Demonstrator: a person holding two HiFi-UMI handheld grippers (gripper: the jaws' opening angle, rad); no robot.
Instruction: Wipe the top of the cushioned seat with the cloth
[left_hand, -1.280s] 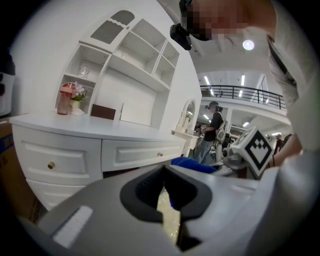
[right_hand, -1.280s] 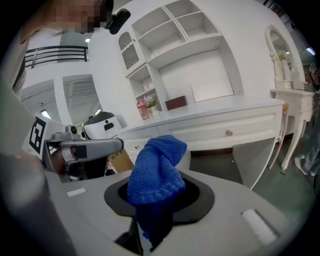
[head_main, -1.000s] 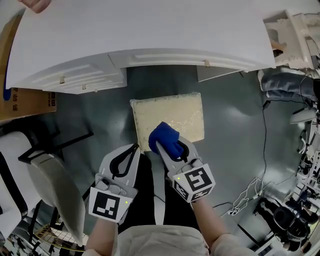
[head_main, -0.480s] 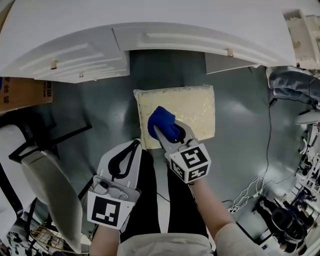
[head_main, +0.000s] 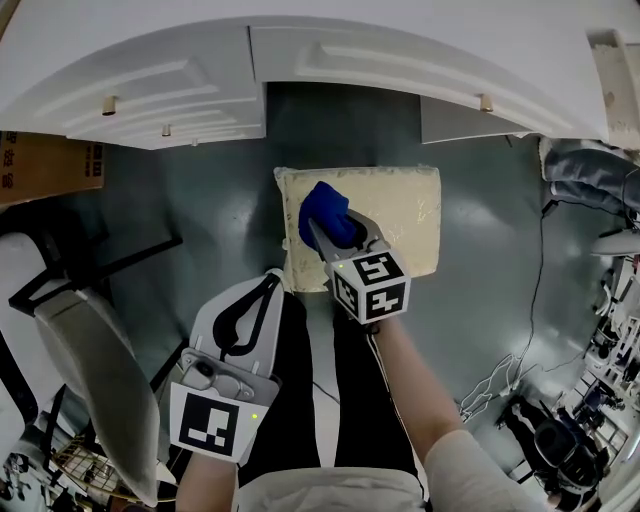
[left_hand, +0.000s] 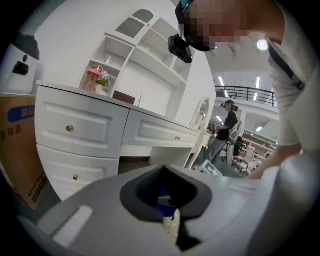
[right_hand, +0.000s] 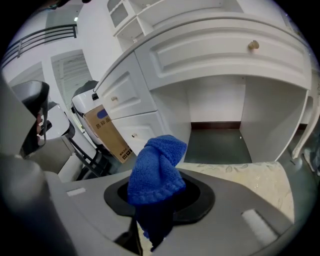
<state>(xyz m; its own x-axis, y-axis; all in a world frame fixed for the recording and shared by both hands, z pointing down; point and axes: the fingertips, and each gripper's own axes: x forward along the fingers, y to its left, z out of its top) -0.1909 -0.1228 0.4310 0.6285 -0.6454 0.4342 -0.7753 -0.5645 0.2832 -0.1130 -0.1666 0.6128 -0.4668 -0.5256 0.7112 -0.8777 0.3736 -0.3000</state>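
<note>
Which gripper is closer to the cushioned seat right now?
Right. The right gripper holds the cloth over the seat, on its left part; the left gripper sits off its near-left corner.

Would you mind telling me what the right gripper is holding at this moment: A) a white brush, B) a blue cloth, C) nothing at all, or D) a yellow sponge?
B: the right gripper is shut on the blue cloth, which bunches out past its jaws over the cushioned seat.

text legible: none | cardboard box (head_main: 45, 165): dark print and blue label, too blurred to read
</note>
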